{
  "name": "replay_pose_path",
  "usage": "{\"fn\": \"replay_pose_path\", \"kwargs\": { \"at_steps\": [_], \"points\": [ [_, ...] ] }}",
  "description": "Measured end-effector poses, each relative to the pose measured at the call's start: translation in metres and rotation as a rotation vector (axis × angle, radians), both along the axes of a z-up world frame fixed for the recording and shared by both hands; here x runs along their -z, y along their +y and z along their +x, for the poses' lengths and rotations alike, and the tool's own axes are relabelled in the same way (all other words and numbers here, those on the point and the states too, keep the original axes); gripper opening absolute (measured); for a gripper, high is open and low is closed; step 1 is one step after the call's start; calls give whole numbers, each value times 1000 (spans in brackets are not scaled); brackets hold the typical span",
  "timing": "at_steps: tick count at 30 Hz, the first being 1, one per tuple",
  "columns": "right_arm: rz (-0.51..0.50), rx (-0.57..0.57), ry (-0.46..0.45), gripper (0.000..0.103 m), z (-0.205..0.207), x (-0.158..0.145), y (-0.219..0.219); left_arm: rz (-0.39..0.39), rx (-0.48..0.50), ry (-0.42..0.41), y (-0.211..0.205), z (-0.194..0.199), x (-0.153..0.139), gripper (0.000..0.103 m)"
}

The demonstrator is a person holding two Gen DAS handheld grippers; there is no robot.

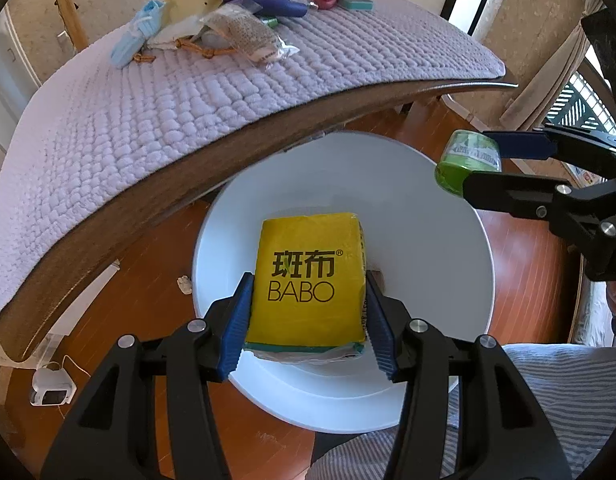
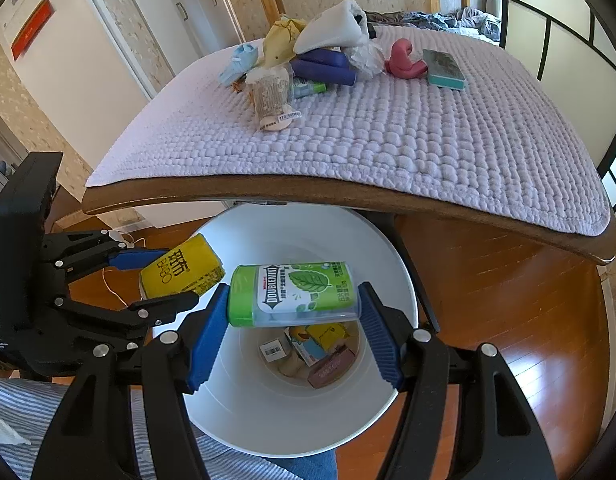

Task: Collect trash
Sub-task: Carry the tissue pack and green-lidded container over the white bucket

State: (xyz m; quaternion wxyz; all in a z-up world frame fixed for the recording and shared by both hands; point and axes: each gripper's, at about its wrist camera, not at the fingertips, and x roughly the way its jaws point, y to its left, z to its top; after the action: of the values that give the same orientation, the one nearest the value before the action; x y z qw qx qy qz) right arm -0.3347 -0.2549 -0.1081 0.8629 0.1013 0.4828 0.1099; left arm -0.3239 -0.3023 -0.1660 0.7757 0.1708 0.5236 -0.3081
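Left wrist view: the left gripper [image 1: 308, 316] clamps a yellow tissue pack [image 1: 308, 280] over the white bin [image 1: 428, 240].

Right wrist view: the right gripper [image 2: 293, 334] grips a green gum bottle [image 2: 291, 294] sideways above the bin [image 2: 243, 408], where trash [image 2: 308, 352] lies at the bottom.

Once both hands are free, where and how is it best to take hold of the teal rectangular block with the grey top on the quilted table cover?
Grip the teal rectangular block with the grey top across its two long side walls, probably coming down from above. It lies flat on the lilac quilted cover, so its wide face is up and those walls are straight, parallel and exposed. The pink curved object sits close at one short end, so avoid that end.
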Motion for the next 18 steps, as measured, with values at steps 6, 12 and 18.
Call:
{"fn": "replay_pose_path", "kwargs": {
  "at_steps": [6,12,18],
  "points": [
    [0,-4,17,63,4,8,3,20,8,18,-5,2,12,54],
    [-3,-14,42,63,10,19,6,39,10,33,-16,5,26,54],
    [-4,-22,63,63,16,28,12,53,11,45,-27,4,41,54]
  ]
}}
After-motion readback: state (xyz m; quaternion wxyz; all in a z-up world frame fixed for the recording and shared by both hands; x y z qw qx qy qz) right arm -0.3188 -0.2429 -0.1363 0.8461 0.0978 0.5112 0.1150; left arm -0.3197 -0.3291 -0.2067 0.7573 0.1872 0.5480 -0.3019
